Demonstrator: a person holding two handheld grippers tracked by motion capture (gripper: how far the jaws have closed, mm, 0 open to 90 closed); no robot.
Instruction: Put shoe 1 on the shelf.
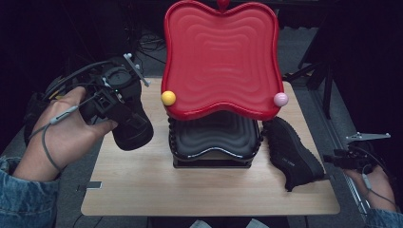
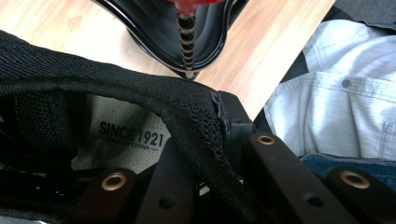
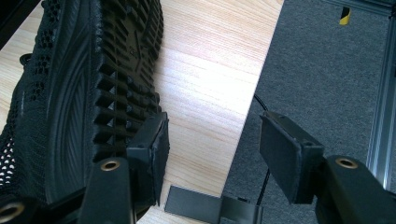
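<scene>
My left gripper (image 1: 122, 116) is held off the table's left edge, shut on the collar of a black knit shoe (image 1: 137, 135). In the left gripper view that collar (image 2: 187, 121) is pinched between the jaws, and an insole label (image 2: 130, 135) reads SINCE 1921. A second black shoe (image 1: 292, 153) lies on its side on the table's right part, sole toward the right edge. My right gripper (image 1: 335, 159) hovers at that edge, open. Its left pad (image 3: 152, 149) is close beside the treaded sole (image 3: 116, 70); whether they touch is unclear.
A two-tier rack stands mid-table: a wavy red top tray (image 1: 221, 52) with a yellow knob (image 1: 168, 98) and a pink knob (image 1: 280, 99), and a black lower tray (image 1: 214, 135). The wooden table (image 1: 190, 190) has bare room in front. Grey carpet (image 3: 327, 70) lies beyond the right edge.
</scene>
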